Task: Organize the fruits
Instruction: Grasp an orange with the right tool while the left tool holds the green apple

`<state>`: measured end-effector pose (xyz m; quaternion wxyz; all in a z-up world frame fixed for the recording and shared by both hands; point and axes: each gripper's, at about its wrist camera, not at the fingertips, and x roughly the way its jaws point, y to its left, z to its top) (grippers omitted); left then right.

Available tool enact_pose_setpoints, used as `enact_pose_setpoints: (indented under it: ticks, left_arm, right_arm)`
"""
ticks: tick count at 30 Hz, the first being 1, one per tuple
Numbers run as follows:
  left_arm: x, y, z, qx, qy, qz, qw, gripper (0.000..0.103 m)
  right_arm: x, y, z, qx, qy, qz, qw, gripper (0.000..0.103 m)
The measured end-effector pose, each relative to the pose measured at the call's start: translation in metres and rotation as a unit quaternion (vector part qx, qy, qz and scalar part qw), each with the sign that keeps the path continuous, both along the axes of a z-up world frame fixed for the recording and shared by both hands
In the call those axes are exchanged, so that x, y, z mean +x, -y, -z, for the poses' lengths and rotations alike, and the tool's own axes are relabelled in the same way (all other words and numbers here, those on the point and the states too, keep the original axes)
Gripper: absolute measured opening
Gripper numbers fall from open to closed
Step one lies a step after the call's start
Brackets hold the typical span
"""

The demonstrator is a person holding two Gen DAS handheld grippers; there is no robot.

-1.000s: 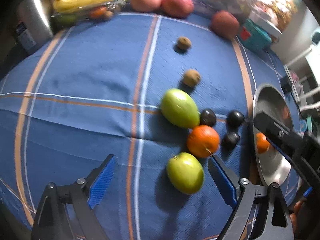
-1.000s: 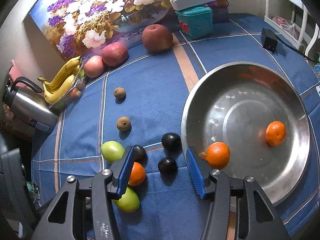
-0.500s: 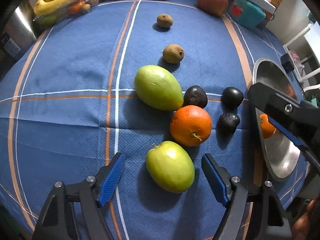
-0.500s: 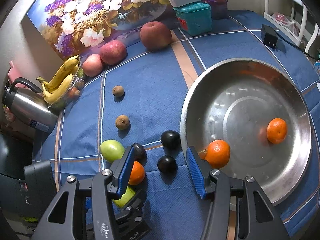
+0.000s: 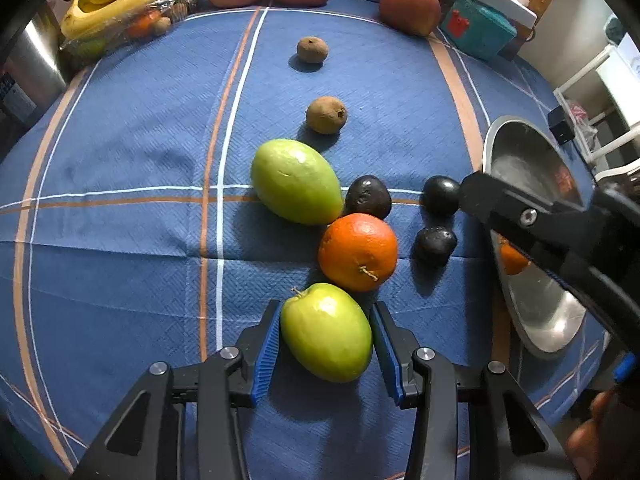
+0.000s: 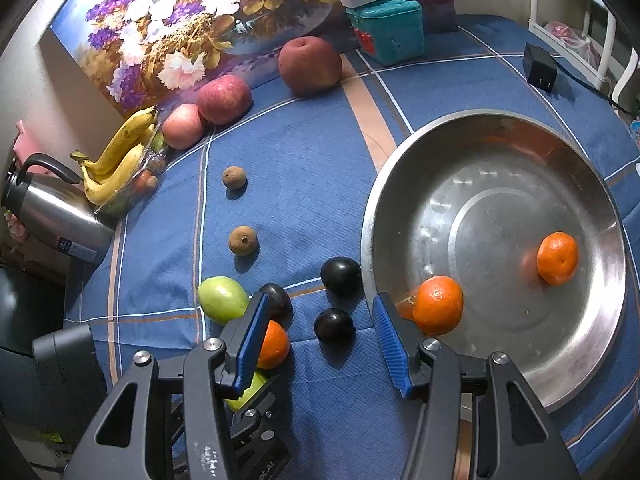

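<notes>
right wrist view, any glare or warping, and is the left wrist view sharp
Right wrist view: soft glare and orange reflections inside the steel bowl, fisheye bending the tablecloth stripes. Left wrist view: sharp, green apple casting a dark shadow, corners vignetted black.

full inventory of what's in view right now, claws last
green fruit: 2, green; near one between the left claw's pads, other behind the loose orange
oranges: 3, orange; one on the cloth, two in the metal bowl
dark plums: 3, near black; cloth beside the bowl
small brown fruit: 2, brown; mid cloth
apples: 3, red and pink; far edge
bananas: one bunch, yellow; by the steel flask
metal bowl: 1, silver; right side
teal box: 1; far edge
black adapter: 1; far right
tablecloth: blue, striped
left claw: just closing around the near green fruit
right claw: part open, empty
</notes>
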<state>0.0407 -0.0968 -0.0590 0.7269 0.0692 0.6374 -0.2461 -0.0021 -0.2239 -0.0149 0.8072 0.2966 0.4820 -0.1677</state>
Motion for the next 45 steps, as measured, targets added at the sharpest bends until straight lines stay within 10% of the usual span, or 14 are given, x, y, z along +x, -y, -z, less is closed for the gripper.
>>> enact_pose_setpoints:
  ticks: [24, 45]
  left_arm:
    - [0.065, -0.111, -0.028, -0.051, 0.021, -0.185, 0.9812, 0.047]
    - [0.061, -0.111, -0.028, -0.061, 0.021, -0.182, 0.9812, 0.047]
  right_arm:
    - [0.011, -0.016, 0.007, 0.006, -0.015, -0.026, 1.000, 0.055]
    - [0.033, -0.057, 0.026, -0.008, -0.055, -0.107, 0.993, 0.048]
